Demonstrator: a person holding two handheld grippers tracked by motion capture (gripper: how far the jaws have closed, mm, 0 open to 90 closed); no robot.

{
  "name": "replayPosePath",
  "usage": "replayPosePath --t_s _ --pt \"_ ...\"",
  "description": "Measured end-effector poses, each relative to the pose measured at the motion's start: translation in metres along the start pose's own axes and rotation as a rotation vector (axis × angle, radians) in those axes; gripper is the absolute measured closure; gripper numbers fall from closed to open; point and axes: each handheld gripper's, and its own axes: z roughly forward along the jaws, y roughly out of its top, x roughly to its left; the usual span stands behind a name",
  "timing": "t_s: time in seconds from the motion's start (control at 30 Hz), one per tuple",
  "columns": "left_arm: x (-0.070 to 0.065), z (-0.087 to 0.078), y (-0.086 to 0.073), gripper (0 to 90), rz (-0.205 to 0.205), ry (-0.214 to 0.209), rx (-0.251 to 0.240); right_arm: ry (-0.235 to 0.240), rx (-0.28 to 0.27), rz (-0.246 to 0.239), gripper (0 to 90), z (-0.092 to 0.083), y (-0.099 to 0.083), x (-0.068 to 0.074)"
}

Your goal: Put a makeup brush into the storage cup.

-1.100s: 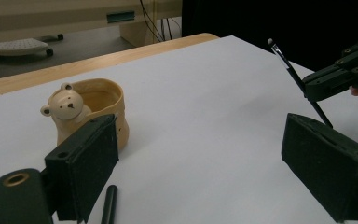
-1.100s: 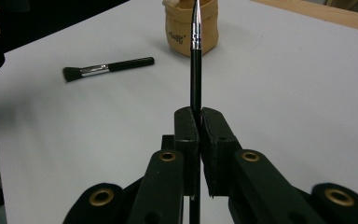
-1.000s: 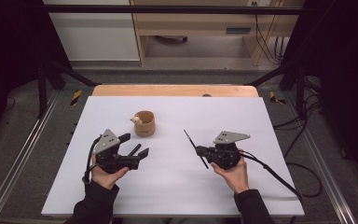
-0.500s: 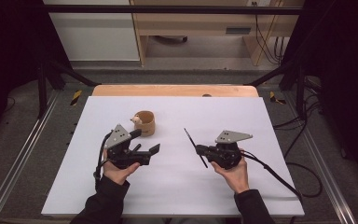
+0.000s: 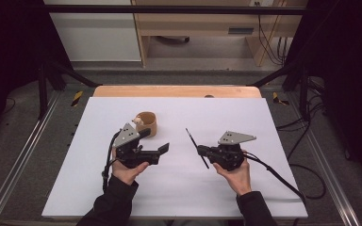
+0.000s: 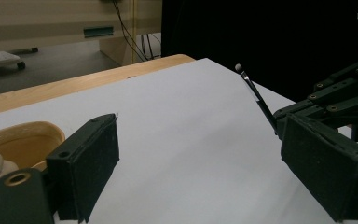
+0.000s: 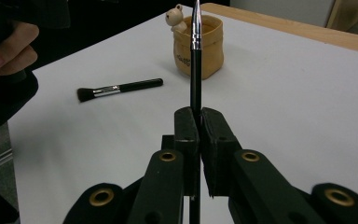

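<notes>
My right gripper (image 5: 201,151) is shut on a thin black brush (image 5: 195,146), which slants up and away toward the table's far left. In the right gripper view that thin brush (image 7: 196,70) rises straight from between the closed jaws (image 7: 199,116). A tan cup (image 5: 147,123) with a small pale figurine (image 7: 175,16) on its rim stands left of centre. My left gripper (image 5: 154,140) is open just in front of the cup, one jaw beside it. A black-handled makeup brush (image 7: 119,88) lies flat on the white sheet near the cup.
A white sheet (image 5: 245,117) covers the table, and a wooden edge (image 5: 179,91) shows along the far side. Cables (image 5: 283,179) trail from the right gripper toward the right edge. In the left gripper view the right gripper (image 6: 345,93) is close on the right.
My left gripper has moved right and forward, up to the cup. The right gripper has held still with the thin brush.
</notes>
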Motion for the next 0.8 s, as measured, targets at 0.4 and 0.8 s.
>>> replayPosePath --t_s 0.4,0.8 --pt "-0.005 0.008 0.003 11.0 -0.011 -0.017 -0.012 0.013 -0.005 -0.002 85.9 0.001 0.001 0.002" --pt "-0.01 0.018 0.005 11.5 -0.022 -0.032 -0.021 0.021 -0.016 -0.004 85.9 0.002 0.001 0.003"
